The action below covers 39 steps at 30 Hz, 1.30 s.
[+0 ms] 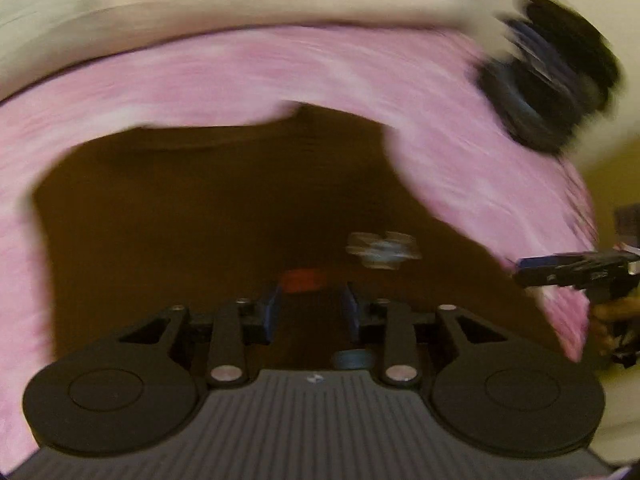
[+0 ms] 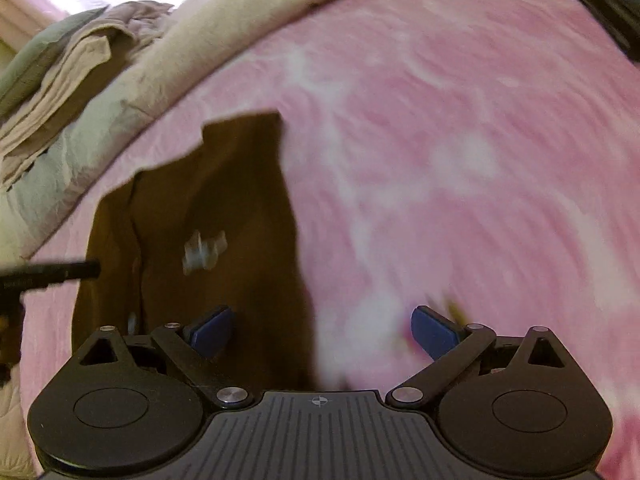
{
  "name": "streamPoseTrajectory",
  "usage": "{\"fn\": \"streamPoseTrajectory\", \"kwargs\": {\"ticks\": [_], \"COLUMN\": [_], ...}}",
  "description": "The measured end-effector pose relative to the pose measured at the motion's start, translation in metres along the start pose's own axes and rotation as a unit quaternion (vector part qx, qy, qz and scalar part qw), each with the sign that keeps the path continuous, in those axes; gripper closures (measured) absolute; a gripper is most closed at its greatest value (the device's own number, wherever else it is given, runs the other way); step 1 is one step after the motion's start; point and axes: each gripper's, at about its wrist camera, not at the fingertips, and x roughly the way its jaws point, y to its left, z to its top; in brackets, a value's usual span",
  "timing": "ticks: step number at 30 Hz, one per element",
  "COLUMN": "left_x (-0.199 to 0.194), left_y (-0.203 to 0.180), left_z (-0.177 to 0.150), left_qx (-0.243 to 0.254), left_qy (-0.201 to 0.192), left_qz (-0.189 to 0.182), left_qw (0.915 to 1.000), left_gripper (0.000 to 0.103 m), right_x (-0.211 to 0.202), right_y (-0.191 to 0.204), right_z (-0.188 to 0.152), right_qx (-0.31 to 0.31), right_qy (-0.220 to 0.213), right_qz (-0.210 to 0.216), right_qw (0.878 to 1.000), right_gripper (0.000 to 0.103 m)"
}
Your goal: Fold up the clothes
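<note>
A dark brown garment with a small white print lies flat on a pink bedspread. It also shows in the right wrist view, partly folded. My left gripper hovers low over the garment with its blue pads a little apart and nothing between them. My right gripper is wide open over the garment's right edge and the pink bedspread. The right gripper also shows at the right edge of the left wrist view. Both views are motion-blurred.
A beige quilt borders the bedspread at the back. A pile of grey-beige clothes lies at the far left in the right wrist view. A dark bundle sits at the far right of the bed.
</note>
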Motion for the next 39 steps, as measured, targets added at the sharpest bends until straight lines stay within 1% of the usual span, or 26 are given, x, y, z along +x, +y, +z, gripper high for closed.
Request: {"fn": "streamPoseTrajectory", "kwargs": {"ticks": [2, 3, 5, 6, 8, 10, 11, 14, 15, 16, 18, 19, 21, 22, 23, 26, 28, 29, 31, 32, 33, 34, 35, 37, 38, 39], "left_x": [0.019, 0.029, 0.051, 0.063, 0.084, 0.107, 0.118, 0.149, 0.155, 0.156, 0.150, 0.146, 0.135, 0.126, 0.118, 0.098, 0.095, 0.097, 0.101, 0.106, 0.111, 0.117, 0.123, 0.140, 0.150, 0.160], "left_y": [-0.032, -0.049, -0.081, -0.098, -0.129, -0.153, -0.159, -0.166, -0.166, -0.165, -0.161, -0.159, -0.157, -0.156, -0.155, -0.147, -0.143, -0.144, -0.151, -0.156, -0.162, -0.170, -0.178, -0.192, -0.196, -0.198], "left_z": [0.018, 0.028, 0.045, 0.053, 0.061, 0.063, 0.063, 0.054, 0.049, 0.046, 0.040, 0.038, 0.037, 0.038, 0.039, 0.049, 0.058, 0.061, 0.062, 0.063, 0.063, 0.060, 0.056, 0.046, 0.039, 0.031], "left_qx": [0.048, 0.074, 0.127, 0.157, 0.222, 0.282, 0.301, 0.344, 0.354, 0.362, 0.372, 0.376, 0.380, 0.376, 0.369, 0.334, 0.312, 0.310, 0.324, 0.331, 0.341, 0.359, 0.382, 0.424, 0.447, 0.470], "left_qy": [0.005, 0.009, 0.023, 0.032, 0.057, 0.095, 0.119, 0.208, 0.236, 0.252, 0.264, 0.266, 0.258, 0.248, 0.236, 0.196, 0.186, 0.187, 0.189, 0.190, 0.192, 0.195, 0.198, 0.219, 0.241, 0.266], "left_qz": [-0.032, -0.044, -0.070, -0.084, -0.107, -0.130, -0.135, -0.106, -0.091, -0.082, -0.073, -0.069, -0.064, -0.068, -0.069, -0.062, -0.065, -0.065, -0.064, -0.065, -0.070, -0.076, -0.083, -0.084, -0.076, -0.065], "left_qw": [0.9983, 0.9962, 0.9892, 0.9835, 0.9674, 0.9459, 0.9366, 0.9096, 0.9005, 0.8939, 0.8868, 0.8849, 0.8858, 0.8903, 0.8966, 0.9198, 0.9294, 0.9298, 0.9247, 0.9219, 0.9177, 0.9098, 0.8990, 0.8749, 0.8583, 0.8390], "left_gripper": [0.064, 0.062, 0.061, 0.060, 0.058, 0.058, 0.058, 0.058, 0.059, 0.060, 0.078, 0.103, 0.103, 0.103, 0.103, 0.103, 0.103, 0.103, 0.102, 0.090, 0.080, 0.063, 0.055, 0.049, 0.047, 0.047], "right_x": [-0.015, -0.019, -0.023, -0.024, -0.025, -0.026, -0.026, -0.027, -0.029, -0.032, -0.038, -0.042, -0.048, -0.051, -0.054, -0.058, -0.054, -0.052, -0.049, -0.048, -0.045, -0.044, -0.043, -0.040, -0.040, -0.040], "right_y": [-0.002, -0.001, 0.002, 0.005, 0.013, 0.021, 0.025, 0.032, 0.032, 0.032, 0.023, 0.019, 0.009, 0.004, 0.000, -0.009, -0.012, -0.014, -0.017, -0.017, -0.015, -0.012, -0.008, -0.001, 0.001, 0.003], "right_z": [-0.020, -0.030, -0.049, -0.058, -0.075, -0.089, -0.096, -0.109, -0.113, -0.117, -0.122, -0.125, -0.129, -0.131, -0.131, -0.132, -0.134, -0.134, -0.133, -0.133, -0.134, -0.136, -0.137, -0.142, -0.145, -0.147], "right_qx": [0.011, 0.011, 0.009, 0.008, 0.005, 0.001, -0.001, -0.007, -0.012, -0.017, -0.004, 0.004, 0.022, 0.033, 0.042, 0.057, 0.065, 0.072, 0.076, 0.077, 0.071, 0.060, 0.048, 0.032, 0.026, 0.024], "right_qy": [0.010, 0.017, 0.031, 0.039, 0.051, 0.057, 0.060, 0.074, 0.072, 0.069, 0.054, 0.046, 0.029, 0.020, 0.011, -0.015, -0.029, -0.034, -0.040, -0.042, -0.041, -0.038, -0.035, -0.031, -0.030, -0.031], "right_qz": [0.004, 0.008, 0.016, 0.023, 0.050, 0.079, 0.094, 0.134, 0.136, 0.137, 0.127, 0.121, 0.109, 0.102, 0.097, 0.080, 0.067, 0.061, 0.058, 0.058, 0.057, 0.058, 0.059, 0.059, 0.058, 0.057], "right_qw": [1.000, 1.000, 0.999, 0.999, 0.997, 0.995, 0.994, 0.988, 0.988, 0.988, 0.990, 0.992, 0.993, 0.994, 0.994, 0.995, 0.995, 0.995, 0.995, 0.994, 0.995, 0.996, 0.996, 0.997, 0.997, 0.998], "right_gripper": [0.004, 0.004, 0.004, 0.004, 0.004, 0.004, 0.004, 0.004, 0.004, 0.004, 0.004, 0.004, 0.004, 0.004, 0.004, 0.004, 0.004, 0.004, 0.004, 0.004, 0.004, 0.005, 0.005, 0.005, 0.005, 0.005]}}
